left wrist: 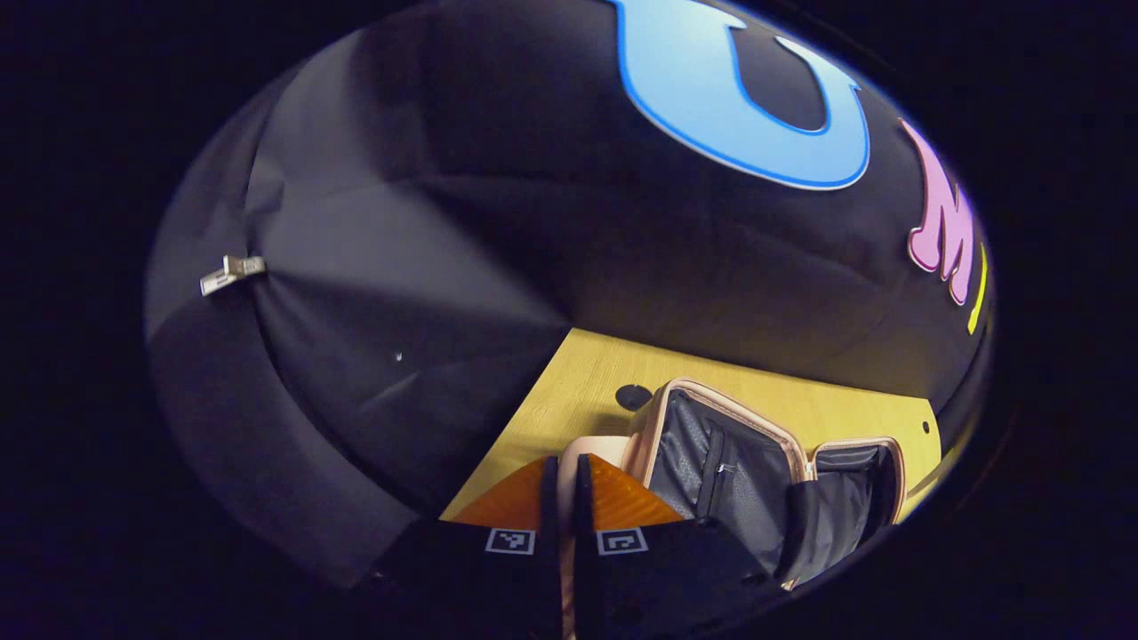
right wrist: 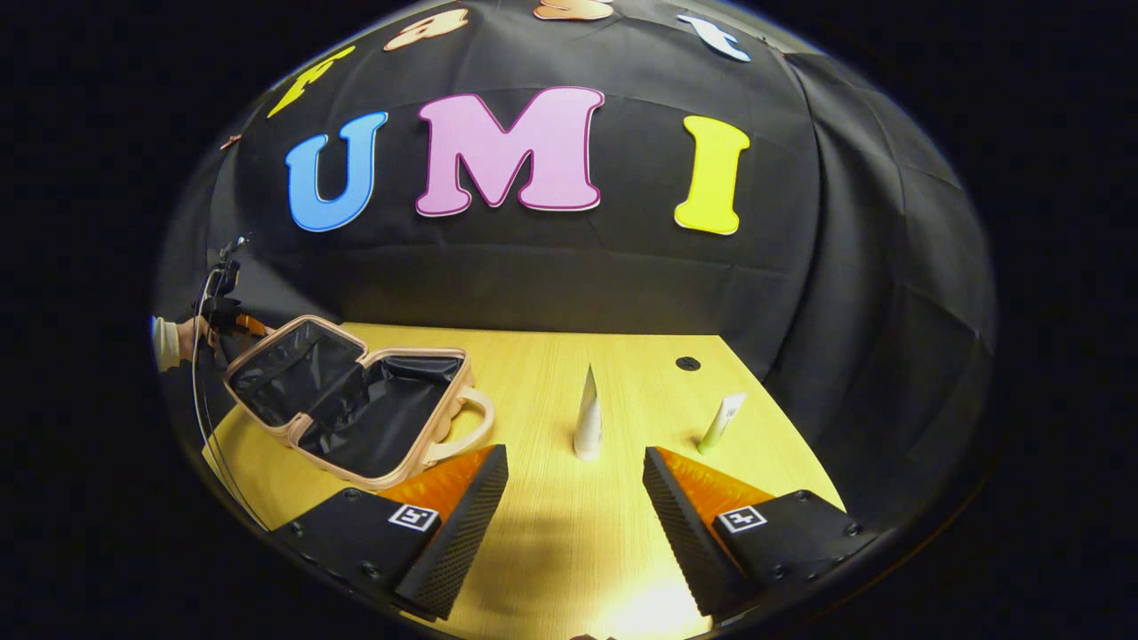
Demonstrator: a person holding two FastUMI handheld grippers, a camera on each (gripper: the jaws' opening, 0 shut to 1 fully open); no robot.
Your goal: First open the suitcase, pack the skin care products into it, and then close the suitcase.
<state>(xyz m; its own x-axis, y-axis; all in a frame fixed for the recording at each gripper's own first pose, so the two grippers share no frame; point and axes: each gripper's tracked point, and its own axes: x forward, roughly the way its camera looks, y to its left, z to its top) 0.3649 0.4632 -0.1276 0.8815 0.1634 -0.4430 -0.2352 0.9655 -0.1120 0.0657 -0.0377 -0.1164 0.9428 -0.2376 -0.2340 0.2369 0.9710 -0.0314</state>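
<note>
Nearest in the right gripper view, the right gripper [right wrist: 573, 507] hangs with its fingers spread wide above the wooden table [right wrist: 551, 551]. Just beyond stand a white tube [right wrist: 588, 416] and, to its right, a slimmer tube [right wrist: 721, 422]. At far left the pink suitcase [right wrist: 356, 400] lies open. The left gripper [left wrist: 562, 484] has its fingers pressed nearly together at the suitcase's pink rim [left wrist: 594, 449]; whether they pinch it cannot be told.
</note>
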